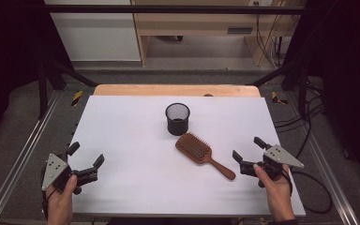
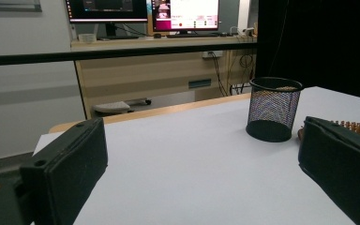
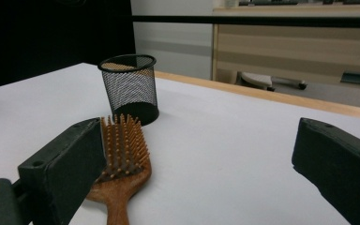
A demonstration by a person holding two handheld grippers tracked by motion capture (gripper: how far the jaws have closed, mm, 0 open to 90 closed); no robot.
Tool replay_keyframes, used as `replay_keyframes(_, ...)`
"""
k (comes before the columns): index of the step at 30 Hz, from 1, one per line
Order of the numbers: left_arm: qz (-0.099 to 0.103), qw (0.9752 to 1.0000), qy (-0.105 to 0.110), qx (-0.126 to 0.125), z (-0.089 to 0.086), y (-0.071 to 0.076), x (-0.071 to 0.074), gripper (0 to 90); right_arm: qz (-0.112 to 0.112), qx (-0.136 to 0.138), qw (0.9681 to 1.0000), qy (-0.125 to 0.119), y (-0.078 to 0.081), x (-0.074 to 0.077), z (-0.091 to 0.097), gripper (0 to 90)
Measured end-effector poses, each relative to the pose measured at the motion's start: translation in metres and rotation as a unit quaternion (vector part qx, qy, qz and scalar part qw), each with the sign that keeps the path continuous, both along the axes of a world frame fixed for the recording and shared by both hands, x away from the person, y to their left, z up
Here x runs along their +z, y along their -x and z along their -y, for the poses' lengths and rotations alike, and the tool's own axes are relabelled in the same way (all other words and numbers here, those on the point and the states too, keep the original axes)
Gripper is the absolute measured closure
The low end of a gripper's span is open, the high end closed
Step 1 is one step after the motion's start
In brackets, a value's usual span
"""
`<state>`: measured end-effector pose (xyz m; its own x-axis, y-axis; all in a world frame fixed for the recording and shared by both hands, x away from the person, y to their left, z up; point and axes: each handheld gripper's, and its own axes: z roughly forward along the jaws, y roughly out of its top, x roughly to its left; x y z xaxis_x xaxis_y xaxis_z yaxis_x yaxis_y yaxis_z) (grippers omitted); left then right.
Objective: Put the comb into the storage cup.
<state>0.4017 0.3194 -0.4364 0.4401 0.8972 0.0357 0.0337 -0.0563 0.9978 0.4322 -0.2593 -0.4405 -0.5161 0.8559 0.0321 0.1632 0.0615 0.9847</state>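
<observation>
Both jaws gape, holding nothing. The right hand-held gripper (image 1: 248,154), lower right, should probably approach the hairbrush (image 1: 204,154) handle squarely; the left hand-held gripper (image 1: 85,154) waits lower left.

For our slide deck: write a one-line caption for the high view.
Open left gripper and right gripper flank a wooden hairbrush and mesh cup.

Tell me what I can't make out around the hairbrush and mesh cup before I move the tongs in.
- Hairbrush handle end: cut off by the bottom edge in the right gripper view.
- Hairbrush in the left gripper view: mostly behind a black jaw.
- Mesh cup contents: too dark in the high view.
</observation>
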Motion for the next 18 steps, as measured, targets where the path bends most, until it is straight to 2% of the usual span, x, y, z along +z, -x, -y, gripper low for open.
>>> replay_keyframes(7,0.000,1.0000,-0.002,0.001,0.0004,-0.0007,0.0001,2.1,-0.019,0.009,0.9998,0.003,-0.0007,0.0011,-0.0019,6.9)
replay_keyframes(10,0.001,1.0000,-0.003,0.002,0.0006,-0.0010,0.0000,2.0,-0.046,0.009,0.9989,0.009,-0.0027,0.0036,-0.0044,7.6)
replay_keyframes(12,-0.002,1.0000,-0.004,0.004,0.0007,-0.0012,-0.0008,2.0,-0.052,0.012,0.9985,0.011,-0.0034,0.0040,-0.0052,7.6)
replay_keyframes(13,-0.002,1.0000,-0.004,0.005,0.0003,-0.0013,-0.0011,2.0,-0.075,0.022,0.9969,0.009,-0.0040,0.0044,-0.0068,7.7)
replay_keyframes(15,-0.002,1.0000,-0.004,0.006,-0.0003,-0.0014,-0.0012,2.1,-0.078,0.024,0.9966,0.010,-0.0044,0.0044,-0.0069,7.8)
replay_keyframes(16,-0.003,1.0000,-0.004,0.007,-0.0008,-0.0012,-0.0014,2.1,-0.093,0.028,0.9952,0.014,-0.0037,0.0050,-0.0083,8.6)
replay_keyframes(18,-0.003,1.0000,-0.004,0.006,-0.0008,-0.0008,-0.0013,2.0,-0.099,0.029,0.9945,0.019,-0.0029,0.0052,-0.0090,8.4)
